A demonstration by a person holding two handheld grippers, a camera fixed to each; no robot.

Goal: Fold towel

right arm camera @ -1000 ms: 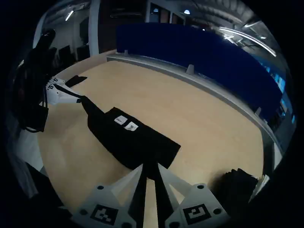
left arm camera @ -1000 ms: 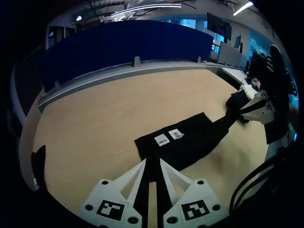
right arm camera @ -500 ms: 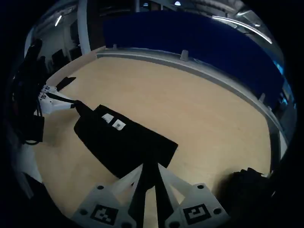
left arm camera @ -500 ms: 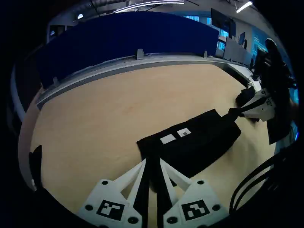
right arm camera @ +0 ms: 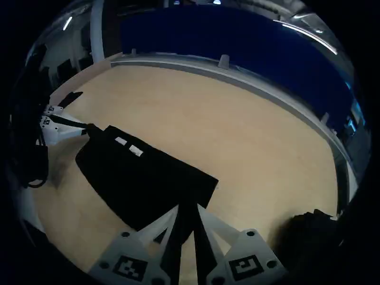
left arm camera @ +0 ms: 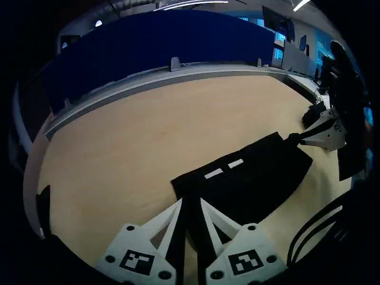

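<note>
Over the pale wooden desk [left arm camera: 142, 128], the black towel [left arm camera: 247, 178] was spread lengthwise between the two grippers. The left gripper [left arm camera: 192, 203] had its fingers drawn together on one end, with cloth pinched between them. The right gripper [right arm camera: 186, 209] was clamped in the same way on the opposite end. Each gripper thus had the towel straight ahead of its own fingers, running away toward the other, so the long axis lay along the line joining the two. Neither hand was nearer, since each held its own end. Two small white labels [left arm camera: 213, 173] sat on the upper face, closer to the left gripper's end. One long edge faced the blue partition [left arm camera: 156, 42]. Whether the other long edge touched the desk could not be told. The coming fold would probably carry one end over to meet the other along that axis.
</note>
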